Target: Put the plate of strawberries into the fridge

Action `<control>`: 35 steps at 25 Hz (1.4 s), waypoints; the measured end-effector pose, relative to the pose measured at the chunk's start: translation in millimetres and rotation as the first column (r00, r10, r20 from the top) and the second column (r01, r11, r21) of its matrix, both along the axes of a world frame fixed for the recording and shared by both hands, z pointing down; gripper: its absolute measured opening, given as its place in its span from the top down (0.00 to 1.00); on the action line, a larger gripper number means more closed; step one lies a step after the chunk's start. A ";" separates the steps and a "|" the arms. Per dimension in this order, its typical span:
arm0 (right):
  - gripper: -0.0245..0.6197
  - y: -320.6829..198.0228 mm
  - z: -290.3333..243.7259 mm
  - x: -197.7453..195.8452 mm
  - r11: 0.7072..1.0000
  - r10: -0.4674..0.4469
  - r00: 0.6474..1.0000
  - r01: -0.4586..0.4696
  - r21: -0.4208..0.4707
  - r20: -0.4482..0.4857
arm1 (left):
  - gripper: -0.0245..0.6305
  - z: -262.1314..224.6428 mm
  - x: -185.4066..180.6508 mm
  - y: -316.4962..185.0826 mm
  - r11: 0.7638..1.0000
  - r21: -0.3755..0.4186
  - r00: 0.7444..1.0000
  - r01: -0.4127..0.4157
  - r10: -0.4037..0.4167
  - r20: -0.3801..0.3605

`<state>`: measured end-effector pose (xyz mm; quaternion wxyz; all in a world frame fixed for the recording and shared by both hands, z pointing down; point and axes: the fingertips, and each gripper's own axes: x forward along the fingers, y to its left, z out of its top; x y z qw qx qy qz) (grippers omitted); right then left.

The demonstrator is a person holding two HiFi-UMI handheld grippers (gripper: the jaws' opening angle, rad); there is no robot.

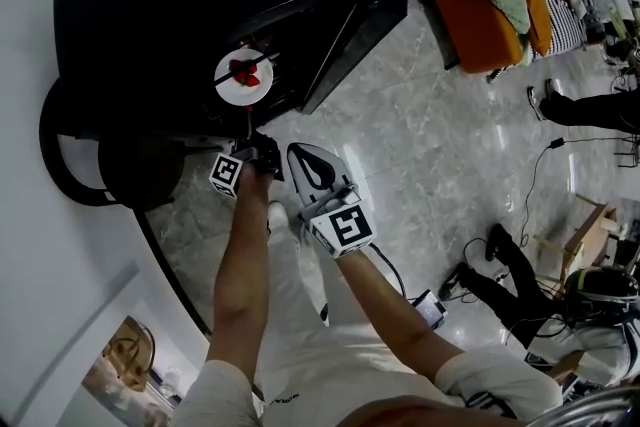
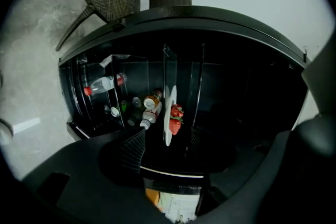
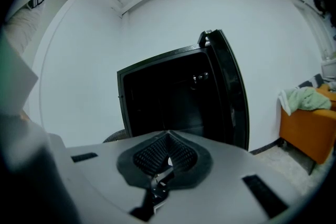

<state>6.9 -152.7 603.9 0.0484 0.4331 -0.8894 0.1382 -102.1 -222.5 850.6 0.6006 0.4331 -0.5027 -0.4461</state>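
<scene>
Head cam steeply down, L cam close on fridge (image 2: pixel 236 86), R farther — fridge shared.

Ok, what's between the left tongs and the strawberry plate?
Only bare dark fridge shelf; the left gripper view shows the open left tongs short of the plate.

The right claw (image 3: pixel 168 156) is seen at lower centre, its ribbed jaws pressed together, nothing between them. Behind it, at mid-frame, a black fridge (image 3: pixel 157 99) is shown with its door (image 3: pixel 232 92) swung open rightward. An orange seat (image 3: pixel 310 134) is glimpsed at the right edge.
</scene>
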 end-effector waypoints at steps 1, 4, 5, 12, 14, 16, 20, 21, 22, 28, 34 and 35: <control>0.94 0.2 0.0 0.4 1.000 0.002 1.000 -0.002 -0.001 -0.001 | 0.56 -3.4 2.0 0.8 1.000 0.009 1.000 -0.002 0.002 -0.002; 0.94 -0.2 -1.1 0.6 1.000 0.006 1.000 -0.006 0.003 -0.001 | 0.56 -17.7 7.6 0.8 0.999 0.045 1.000 0.002 -0.001 -0.005; 0.94 0.0 -1.8 1.0 1.000 0.008 1.000 -0.008 0.004 -0.002 | 0.56 -21.9 9.9 1.7 0.999 0.052 1.000 0.003 -0.002 -0.006; 0.94 2.4 -8.7 2.2 1.000 0.020 1.000 -0.020 0.008 -0.006 | 0.81 -55.8 20.6 16.2 0.994 0.106 1.000 -0.019 0.017 0.019; 0.94 2.2 -11.1 2.5 1.000 0.024 1.000 -0.024 0.013 -0.006 | 0.94 -71.3 24.0 21.1 0.989 0.144 1.000 -0.021 0.019 0.018; 0.94 2.9 -12.6 2.2 0.999 0.030 1.000 -0.030 0.011 -0.006 | 0.96 -82.1 25.2 26.1 0.986 0.165 1.000 -0.022 0.019 0.020; 0.94 6.3 -19.2 -1.4 0.999 0.041 0.999 -0.041 0.005 -0.002 | 0.96 -102.3 20.5 31.5 0.981 0.195 1.000 -0.017 0.014 0.019; 0.94 6.5 -22.3 -2.0 0.999 0.041 0.999 -0.041 0.006 -0.003 | 0.96 -109.0 20.0 31.5 0.979 0.201 1.000 -0.020 0.015 0.023; 0.94 6.7 -25.7 -2.3 0.999 0.044 0.999 -0.044 0.006 -0.004 | 0.96 -116.3 20.1 32.2 0.978 0.206 0.999 -0.025 0.019 0.028; 0.94 10.4 -47.8 1.1 0.997 0.072 0.997 -0.072 -0.016 -0.011 | 0.96 -170.3 28.3 52.3 0.966 0.238 0.992 -0.101 0.081 0.094; 0.94 19.5 -78.7 3.1 0.997 0.074 0.997 -0.074 -0.025 -0.006 | 0.96 -225.3 24.2 78.2 0.953 0.262 0.979 -0.154 0.111 0.171; 0.94 19.5 -85.5 3.6 0.997 0.075 0.997 -0.075 -0.024 0.004 | 0.96 -234.3 24.7 81.6 0.949 0.264 0.974 -0.172 0.124 0.189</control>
